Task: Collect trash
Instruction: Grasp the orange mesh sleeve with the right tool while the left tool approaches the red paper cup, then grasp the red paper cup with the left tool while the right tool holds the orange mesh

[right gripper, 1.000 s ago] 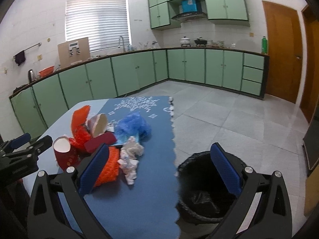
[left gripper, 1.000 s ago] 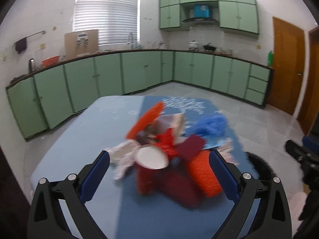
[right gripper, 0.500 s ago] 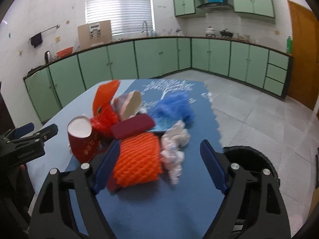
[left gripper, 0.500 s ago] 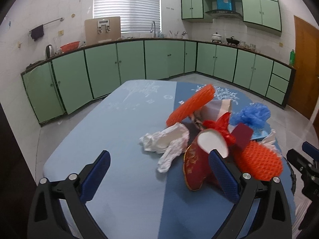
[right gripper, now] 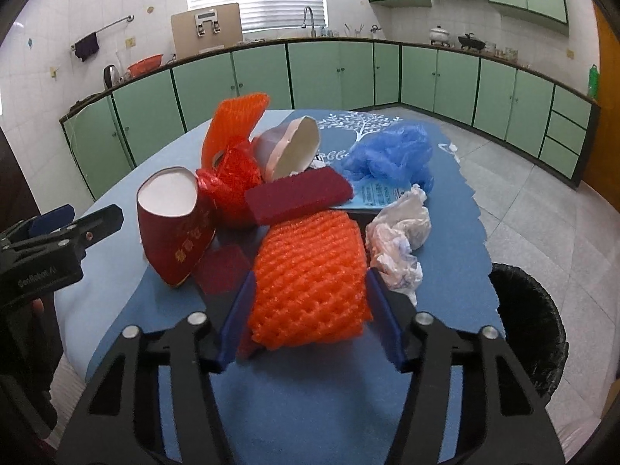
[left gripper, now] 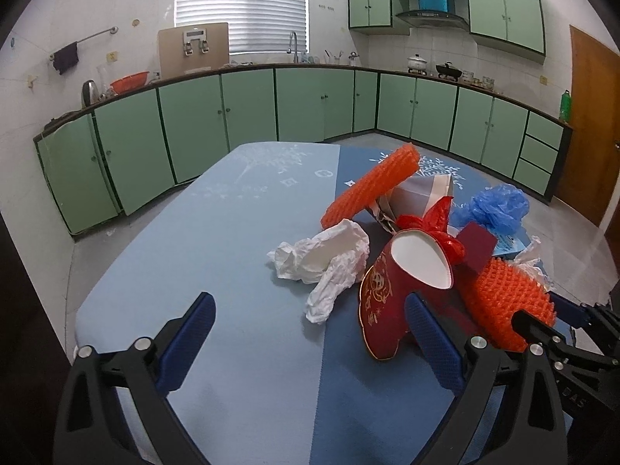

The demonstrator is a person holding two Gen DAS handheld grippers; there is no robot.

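Trash pile sits on the desk [left gripper: 240, 348], blue cloth under it. Right gripper [right gripper: 310, 310]: jaws set around the orange foam net [right gripper: 310, 283], pads touching or nearly touching both sides, can't tell if it's actually clamped. Ahead of those jaws: dark red block [right gripper: 298, 195], blue plastic bag [right gripper: 391, 153]; crumpled white bag [right gripper: 399, 244] just right of them; red paper cup [right gripper: 174, 224] to the left, tipped. Black bin [right gripper: 531, 325] on the floor, off to the right past the desk edge. Left gripper [left gripper: 310, 337]: jaws wide open, nothing between the pads, red paper cup [left gripper: 391, 302] just ahead of the right pad, crumpled white tissue [left gripper: 325, 259] ahead between the jaws. Second orange net [left gripper: 372, 186] farther ahead, propped up on the pile.
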